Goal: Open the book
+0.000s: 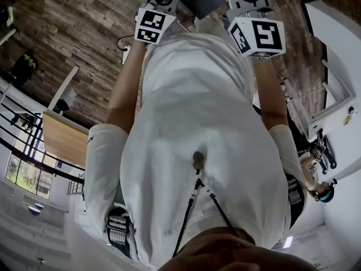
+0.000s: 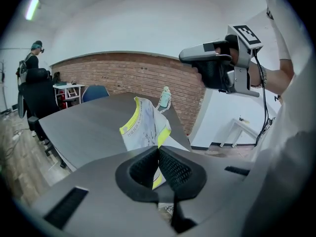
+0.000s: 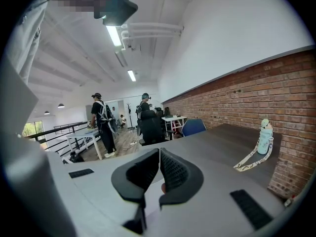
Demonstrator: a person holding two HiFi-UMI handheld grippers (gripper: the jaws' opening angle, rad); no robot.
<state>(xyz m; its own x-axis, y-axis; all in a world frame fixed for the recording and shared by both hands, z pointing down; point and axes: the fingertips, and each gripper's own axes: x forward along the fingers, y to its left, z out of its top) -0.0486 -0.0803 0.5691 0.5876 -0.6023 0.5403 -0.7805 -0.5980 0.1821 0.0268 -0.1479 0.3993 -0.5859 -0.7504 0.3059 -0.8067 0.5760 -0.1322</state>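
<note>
One book, two grippers.
Your left gripper [image 2: 158,148] pinches the yellow-edged book [image 2: 142,128], print unreadable; your right gripper [image 3: 159,150] is closed, empty.

Long brick wall [image 3: 256,88] behind a grey table [image 2: 94,127]. White ceiling [image 3: 163,14] with tube lights [image 3: 114,35]. Wood-plank floor [image 1: 73,27]. Blue chair [image 3: 193,127], black railing [image 3: 59,131], window [image 1: 25,176] farther off.

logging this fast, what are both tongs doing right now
Left tongs: shut on the book.
Right tongs: shut, nothing held.
</note>
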